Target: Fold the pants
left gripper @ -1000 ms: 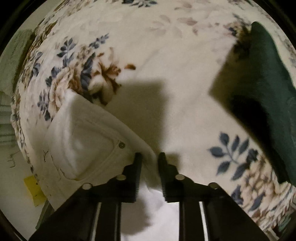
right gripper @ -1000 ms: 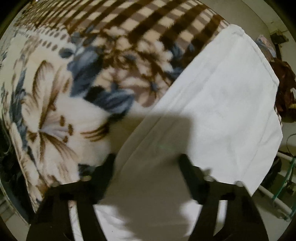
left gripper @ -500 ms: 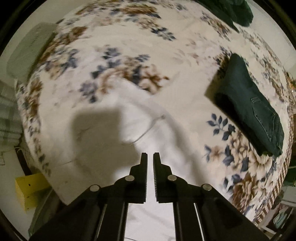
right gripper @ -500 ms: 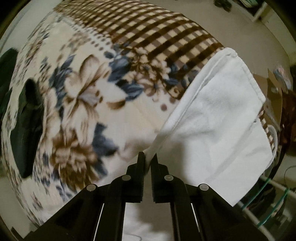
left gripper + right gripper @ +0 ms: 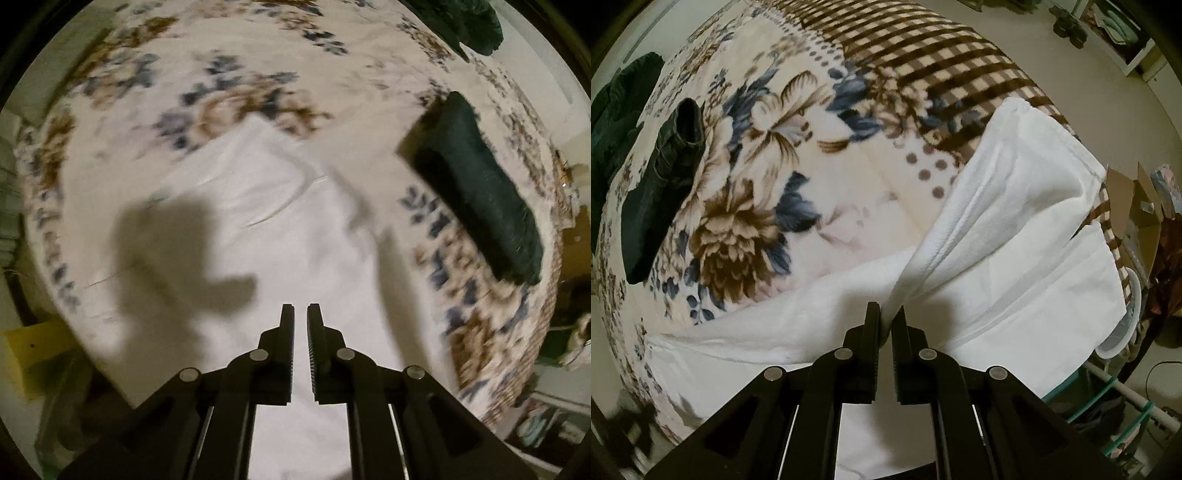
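White cotton pants (image 5: 1015, 206) on floral fleece blanket (image 5: 746, 192).
Right gripper (image 5: 885, 314) clamps a pants fold; left gripper (image 5: 301, 314) nearly closed, grip on fabric unclear.

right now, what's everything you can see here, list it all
white pants: one, white, spread on the blanket, a fold pinched and lifted at the near edge
folded pants: one, dark green, lying on the blanket apart from the white pair
dark clothes pile: one heap, dark green, far edge of the blanket
blanket: one, cream with blue and brown flowers, checked border, under everything
left tool: one, black, shut on the white pants
right tool: one, black, shut on the white pants
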